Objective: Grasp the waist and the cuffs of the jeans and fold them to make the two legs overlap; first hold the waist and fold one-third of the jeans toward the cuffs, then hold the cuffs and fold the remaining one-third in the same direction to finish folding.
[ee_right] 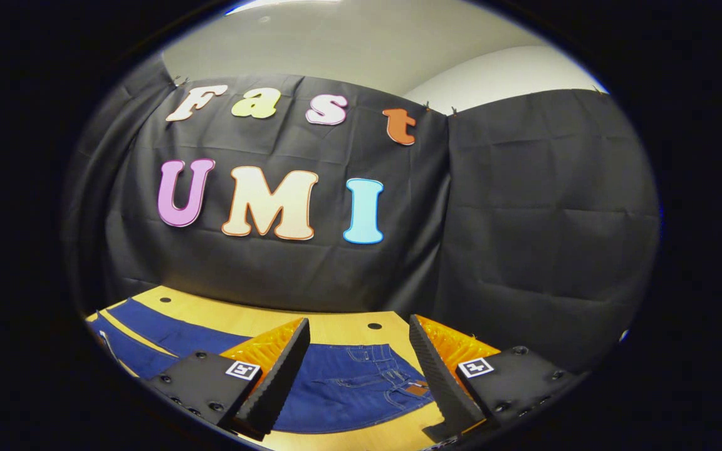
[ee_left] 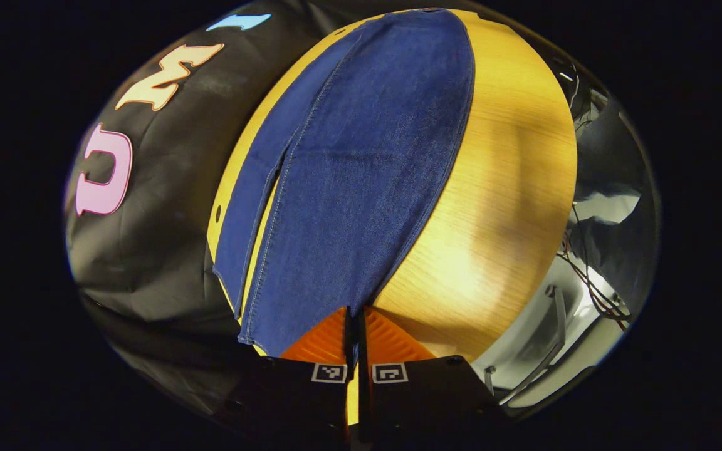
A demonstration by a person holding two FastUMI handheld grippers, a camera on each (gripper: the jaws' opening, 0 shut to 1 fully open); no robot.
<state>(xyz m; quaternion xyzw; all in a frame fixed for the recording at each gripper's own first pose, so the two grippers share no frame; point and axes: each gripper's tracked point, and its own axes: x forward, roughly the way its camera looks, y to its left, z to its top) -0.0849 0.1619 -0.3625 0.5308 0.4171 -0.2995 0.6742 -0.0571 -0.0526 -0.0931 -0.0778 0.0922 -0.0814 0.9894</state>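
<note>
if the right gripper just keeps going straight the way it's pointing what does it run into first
Probably the waist end of the jeans on the wooden table: it lies between the open fingers of the right gripper. If the aim runs higher, the black cloth wall comes first. Depth is unclear.

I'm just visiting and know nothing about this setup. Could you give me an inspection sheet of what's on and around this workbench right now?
Surface: light wooden table, bare beside the cloth.
Job's things: dark blue denim jeans laid flat, legs side by side, slightly apart; waist with brown patch near the right gripper.
Clutter: nothing seen.
Grippers: left gripper closed at a cuff edge; whether it pinches cloth is unclear. Right gripper open above the waist.
Cables: thin wires beyond the table edge.
Surroundings: black cloth wall.
</note>
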